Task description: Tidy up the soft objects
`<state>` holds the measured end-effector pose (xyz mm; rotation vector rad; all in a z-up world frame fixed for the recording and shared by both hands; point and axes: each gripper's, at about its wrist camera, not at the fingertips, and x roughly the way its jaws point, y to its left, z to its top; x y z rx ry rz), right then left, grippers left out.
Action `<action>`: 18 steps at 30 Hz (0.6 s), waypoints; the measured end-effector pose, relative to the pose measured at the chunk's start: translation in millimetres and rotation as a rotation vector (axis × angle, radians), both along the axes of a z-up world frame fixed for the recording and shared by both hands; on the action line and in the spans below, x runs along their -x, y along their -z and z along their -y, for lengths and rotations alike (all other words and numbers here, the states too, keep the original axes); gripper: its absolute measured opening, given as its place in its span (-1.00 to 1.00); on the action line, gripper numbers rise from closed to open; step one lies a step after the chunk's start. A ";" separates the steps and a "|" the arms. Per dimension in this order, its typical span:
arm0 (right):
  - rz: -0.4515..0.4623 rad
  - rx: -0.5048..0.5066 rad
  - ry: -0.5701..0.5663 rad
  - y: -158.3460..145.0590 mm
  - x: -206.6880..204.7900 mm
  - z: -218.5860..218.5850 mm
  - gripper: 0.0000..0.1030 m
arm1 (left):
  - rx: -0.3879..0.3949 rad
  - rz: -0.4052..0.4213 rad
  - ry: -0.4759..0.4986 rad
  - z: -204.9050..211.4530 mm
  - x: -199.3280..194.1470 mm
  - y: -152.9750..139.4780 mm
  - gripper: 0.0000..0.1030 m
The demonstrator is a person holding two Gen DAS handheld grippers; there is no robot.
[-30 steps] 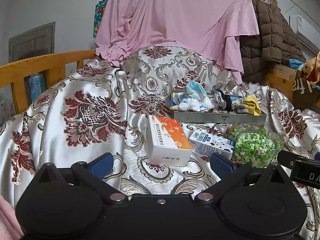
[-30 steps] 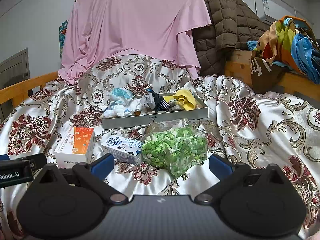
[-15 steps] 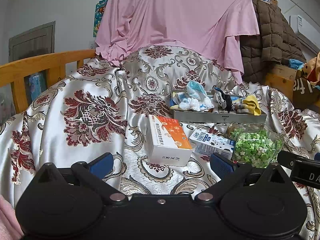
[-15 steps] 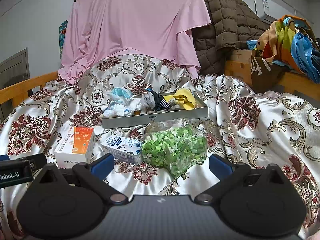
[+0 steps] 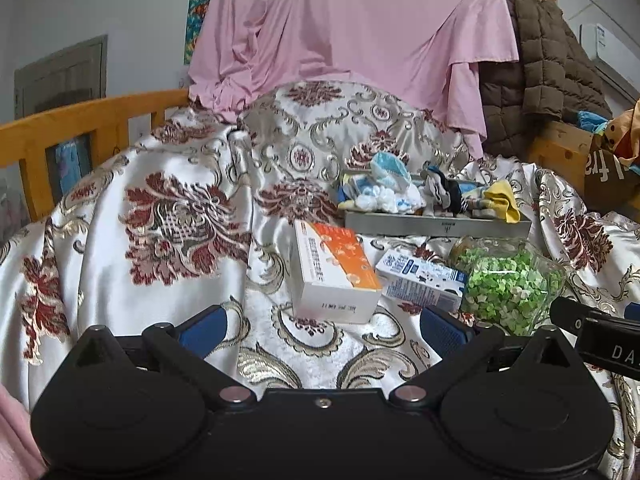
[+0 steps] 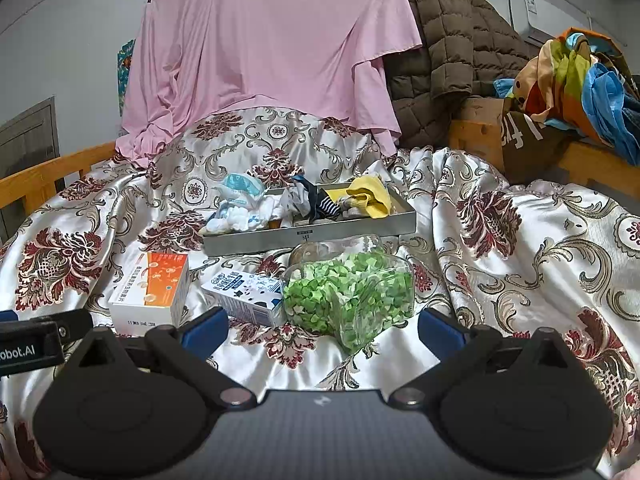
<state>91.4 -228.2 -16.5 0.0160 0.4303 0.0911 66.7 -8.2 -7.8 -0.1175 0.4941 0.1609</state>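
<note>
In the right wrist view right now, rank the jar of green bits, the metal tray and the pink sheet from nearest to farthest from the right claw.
1. Jar of green bits: lying on its side on the bedspread, just ahead of the open right claw.
2. Metal tray: behind the jar, holding socks and cloths.
3. Pink sheet: draped at the back, farthest.

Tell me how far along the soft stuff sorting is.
Socks and cloths already sit heaped in the tray. Nothing is in hand: the left gripper and right gripper are both open and empty. Whether anything soft remains is unclear; only the orange box, carton and jar lie outside.
</note>
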 end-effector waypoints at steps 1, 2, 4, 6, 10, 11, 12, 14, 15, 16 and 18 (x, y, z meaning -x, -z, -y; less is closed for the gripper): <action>0.001 0.000 0.000 -0.8 -0.5 0.4 0.99 | 0.001 -0.005 -0.003 -0.1 -0.3 0.3 0.99; 0.000 0.000 0.000 -0.9 -0.6 0.5 0.99 | 0.001 -0.008 -0.004 -0.2 -0.2 0.5 0.99; 0.000 0.000 0.000 -0.1 0.0 0.0 0.99 | 0.001 -0.008 -0.003 -0.5 0.0 0.3 0.99; 0.000 0.000 0.000 -1.0 -0.5 0.4 0.99 | 0.002 -0.002 -0.004 -0.1 0.7 0.4 0.98; 0.000 0.000 -0.001 -0.3 0.1 0.1 0.99 | -0.003 -0.001 -0.005 0.2 0.3 -0.2 0.98; 0.000 0.000 -0.001 -0.3 0.1 0.0 0.99 | -0.005 0.000 -0.004 0.3 0.6 -0.3 0.99; 0.000 0.000 0.000 -1.0 -0.3 0.3 0.99 | -0.009 0.002 -0.002 0.6 0.9 -0.6 0.99; -0.001 -0.001 0.000 -1.3 -0.4 0.3 0.99 | -0.022 0.009 -0.001 0.5 0.6 -2.1 0.98; -0.001 -0.001 -0.001 -0.4 0.0 0.0 0.99 | -0.025 0.010 0.001 0.5 0.8 -2.6 0.98; -0.001 0.000 0.000 -0.5 0.0 0.0 0.99 | -0.025 0.011 0.004 0.2 0.7 -2.9 0.98; -0.001 0.000 0.000 -1.0 -0.2 0.1 0.99 | -0.022 0.007 0.007 0.3 0.7 -3.1 0.98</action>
